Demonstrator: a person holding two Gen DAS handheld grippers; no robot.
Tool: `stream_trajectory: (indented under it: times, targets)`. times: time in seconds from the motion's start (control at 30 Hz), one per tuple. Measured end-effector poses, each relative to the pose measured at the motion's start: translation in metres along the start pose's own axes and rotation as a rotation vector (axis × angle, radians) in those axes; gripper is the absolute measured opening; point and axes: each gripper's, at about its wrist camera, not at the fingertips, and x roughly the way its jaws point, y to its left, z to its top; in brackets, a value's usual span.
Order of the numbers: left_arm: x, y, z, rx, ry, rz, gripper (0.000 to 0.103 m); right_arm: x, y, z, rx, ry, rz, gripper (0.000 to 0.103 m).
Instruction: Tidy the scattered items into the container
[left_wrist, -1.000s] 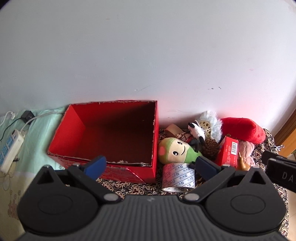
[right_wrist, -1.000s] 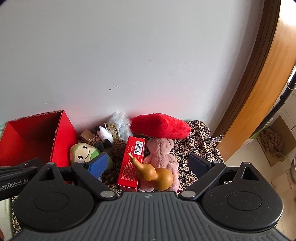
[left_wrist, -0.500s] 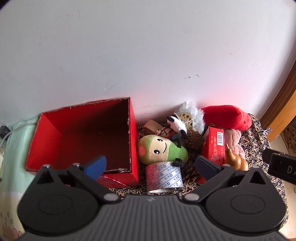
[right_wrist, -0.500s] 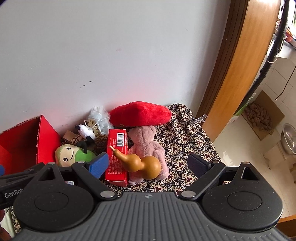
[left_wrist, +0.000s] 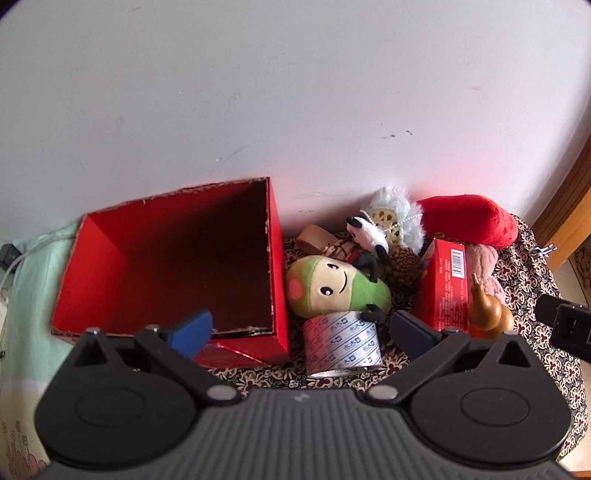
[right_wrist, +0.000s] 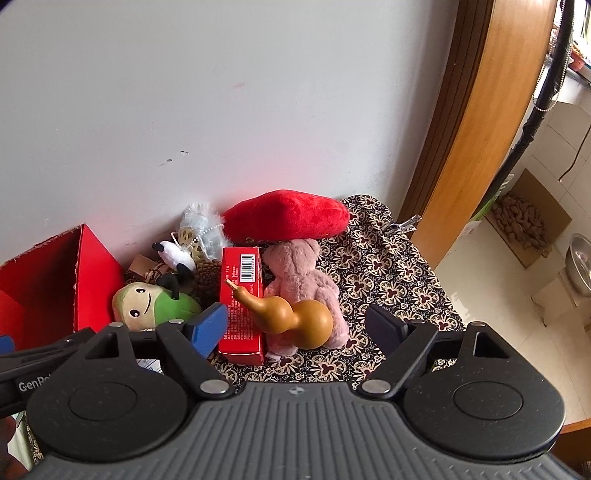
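Observation:
An open red box (left_wrist: 177, 266) stands empty at the left, against the wall. To its right lies a heap: a green-and-cream plush (left_wrist: 336, 288), a tape roll (left_wrist: 341, 343), a pine cone (left_wrist: 404, 264), a small red carton (right_wrist: 242, 302), a brown gourd (right_wrist: 291, 314), a pink teddy bear (right_wrist: 303, 280) and a red plush cushion (right_wrist: 288, 218). My left gripper (left_wrist: 301, 330) is open above the tape roll. My right gripper (right_wrist: 295, 325) is open, hovering over the gourd and the teddy.
A patterned cloth (right_wrist: 384, 280) covers the small table under the heap. A panda toy (left_wrist: 369, 234) and a pale fluffy ornament (left_wrist: 395, 218) lean at the wall. A wooden door frame (right_wrist: 476, 122) rises to the right. Cables (left_wrist: 22, 254) lie left of the box.
Both views have swung right: the box and heap slid leftward in them. The right view now takes in the door frame and the floor beyond. Both grippers stayed open.

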Motion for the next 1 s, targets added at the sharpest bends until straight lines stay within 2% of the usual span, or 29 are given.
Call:
stream_trajectory:
  times: [0.47, 0.63, 0.7, 0.8, 0.87, 1.0]
  targets:
    - [0.008, -0.013, 0.009, -0.052, 0.018, 0.040, 0.103, 0.017, -0.008, 0.019, -0.065, -0.004, 0.089, 0.080]
    - [0.019, -0.021, 0.001, -0.038, 0.017, -0.001, 0.103, 0.027, -0.013, 0.013, -0.093, -0.001, 0.107, 0.080]
    - [0.027, -0.025, -0.010, -0.008, -0.009, -0.033, 0.103, 0.036, -0.017, 0.011, -0.105, 0.003, 0.109, 0.078]
    - [0.046, -0.037, -0.032, 0.072, 0.018, -0.062, 0.102, 0.055, -0.025, 0.002, -0.130, 0.040, 0.101, 0.066]
    - [0.055, -0.049, -0.044, 0.122, 0.042, -0.099, 0.102, 0.068, -0.033, -0.006, -0.121, 0.080, 0.101, 0.062]
    - [0.064, -0.080, -0.058, 0.240, 0.040, -0.155, 0.102, 0.089, -0.053, -0.010, -0.033, 0.156, 0.132, 0.061]
